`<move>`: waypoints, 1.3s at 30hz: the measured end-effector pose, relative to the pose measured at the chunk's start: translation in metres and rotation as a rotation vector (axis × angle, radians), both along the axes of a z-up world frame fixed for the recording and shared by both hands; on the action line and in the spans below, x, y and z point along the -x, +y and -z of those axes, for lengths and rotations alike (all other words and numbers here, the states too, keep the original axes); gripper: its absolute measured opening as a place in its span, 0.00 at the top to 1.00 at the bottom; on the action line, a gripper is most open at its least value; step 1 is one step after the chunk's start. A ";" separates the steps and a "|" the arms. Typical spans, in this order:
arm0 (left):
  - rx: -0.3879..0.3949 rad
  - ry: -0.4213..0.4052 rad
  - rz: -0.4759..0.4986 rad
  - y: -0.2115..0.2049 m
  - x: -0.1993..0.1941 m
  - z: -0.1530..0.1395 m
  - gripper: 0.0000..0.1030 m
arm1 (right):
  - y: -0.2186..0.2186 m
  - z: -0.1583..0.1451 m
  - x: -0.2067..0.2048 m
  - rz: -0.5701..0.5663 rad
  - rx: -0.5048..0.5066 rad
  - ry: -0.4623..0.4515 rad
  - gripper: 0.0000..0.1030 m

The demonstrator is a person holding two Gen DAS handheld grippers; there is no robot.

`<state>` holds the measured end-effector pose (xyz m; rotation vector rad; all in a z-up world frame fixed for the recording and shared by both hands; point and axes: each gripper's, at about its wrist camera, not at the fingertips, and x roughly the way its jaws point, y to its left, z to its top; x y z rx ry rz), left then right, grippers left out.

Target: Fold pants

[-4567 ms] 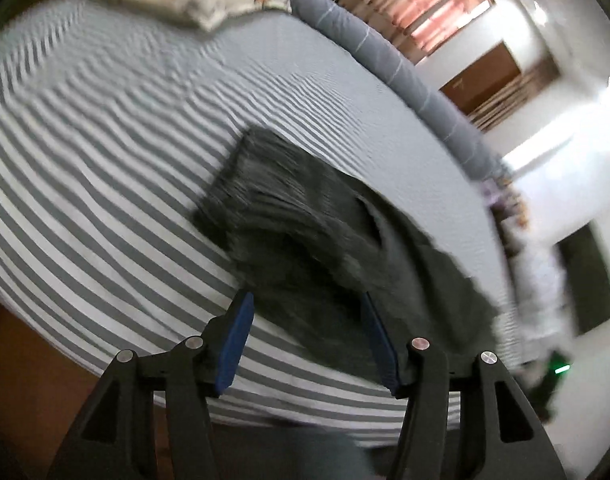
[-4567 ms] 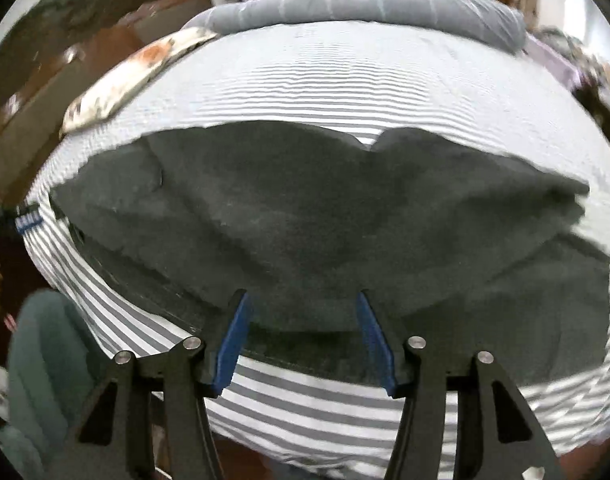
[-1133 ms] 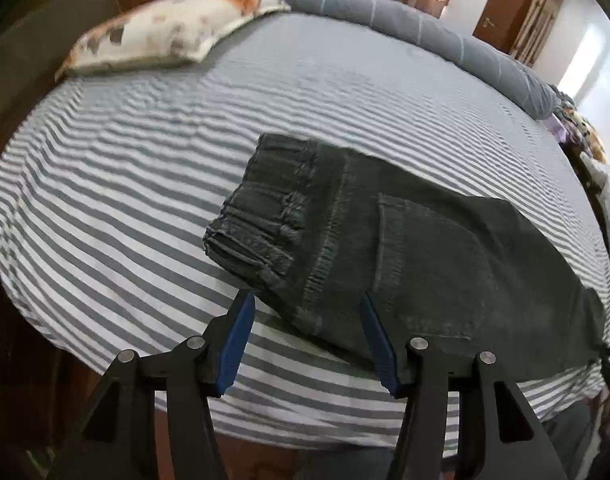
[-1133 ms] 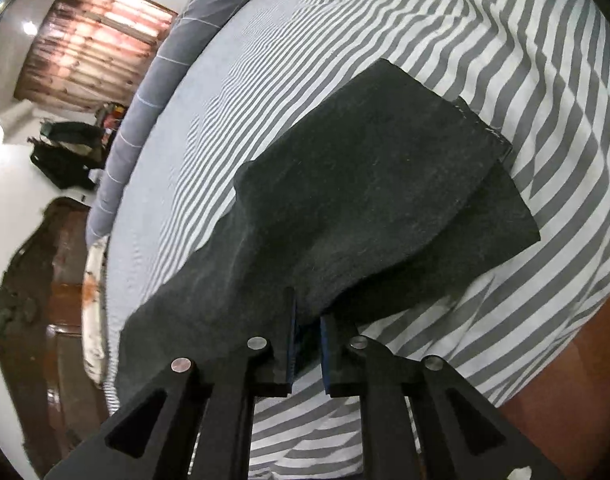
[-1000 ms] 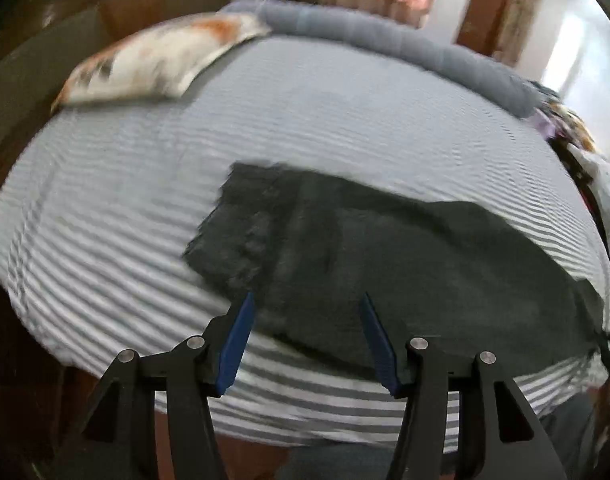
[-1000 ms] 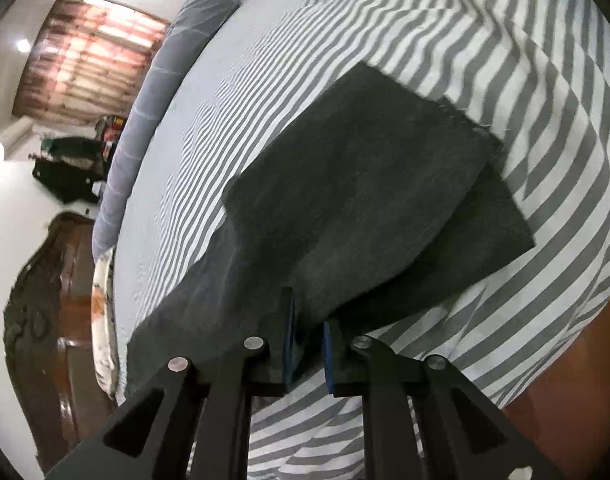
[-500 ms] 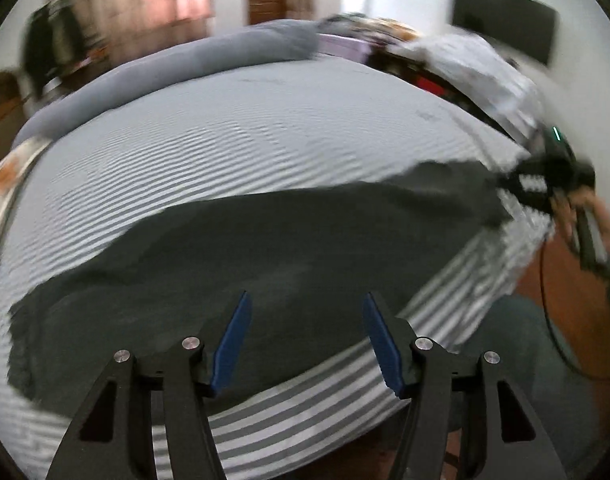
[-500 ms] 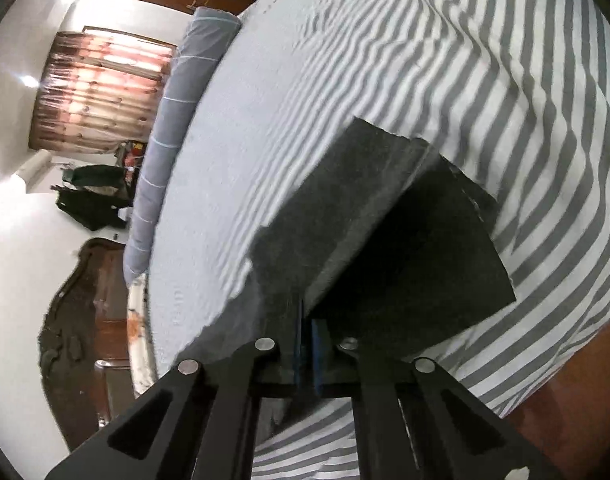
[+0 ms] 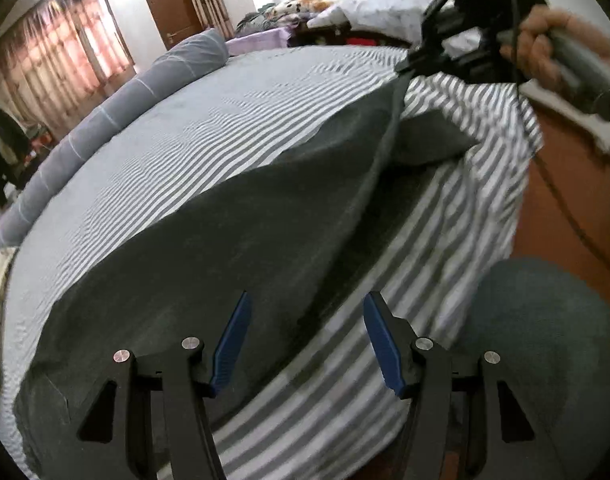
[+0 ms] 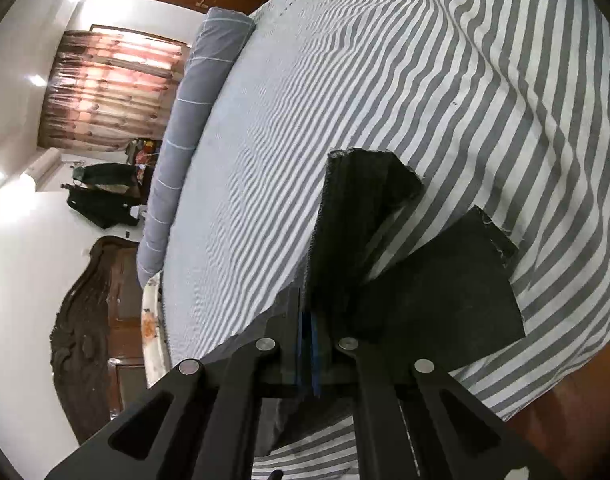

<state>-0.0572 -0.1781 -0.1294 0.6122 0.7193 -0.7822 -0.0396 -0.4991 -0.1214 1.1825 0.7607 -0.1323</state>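
The left gripper (image 9: 305, 340), jaws apart and empty, hovers over dark grey pants (image 9: 209, 248) spread along the striped bed sheet (image 9: 209, 120). The right gripper (image 10: 307, 344) has just closed, pinching and lifting one hem near the bed's edge.

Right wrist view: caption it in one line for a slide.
Right gripper clamped shut on one leg of the dark pants, lifting it off the striped bedsheet.
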 end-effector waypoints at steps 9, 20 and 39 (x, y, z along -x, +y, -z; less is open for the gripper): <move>-0.020 0.049 -0.039 -0.035 -0.032 0.020 0.82 | -0.004 0.011 0.009 -0.017 -0.021 -0.003 0.95; 0.013 0.106 -0.004 -0.032 -0.040 0.012 0.95 | -0.031 0.045 0.021 0.063 -0.079 0.040 0.87; 0.207 0.122 -0.101 -0.005 -0.086 -0.062 0.95 | -0.026 -0.084 -0.097 -0.055 0.035 -0.154 0.96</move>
